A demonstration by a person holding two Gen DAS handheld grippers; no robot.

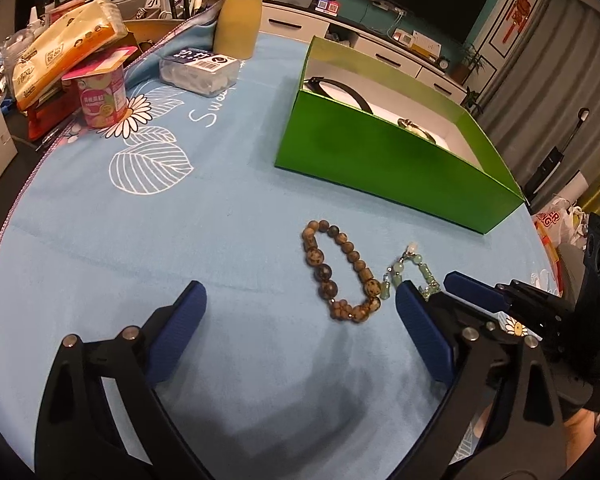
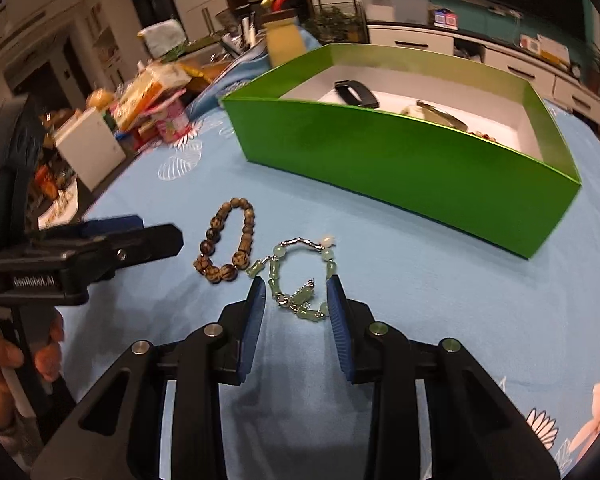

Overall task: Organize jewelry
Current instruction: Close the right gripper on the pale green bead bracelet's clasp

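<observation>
A brown wooden bead bracelet lies on the blue tablecloth; it also shows in the right wrist view. A pale green jade bracelet lies beside it, to its right. My right gripper is open, its blue pads on either side of the jade bracelet's near end, low at the cloth. My left gripper is open wide and empty, just short of the brown bracelet. A green box with a white inside stands beyond; it holds a black band and other pieces.
At the left edge of the table stand a pink yogurt cup, a tissue pack, a clear plastic case and a yellow jar. The person's hand holds the left gripper's handle.
</observation>
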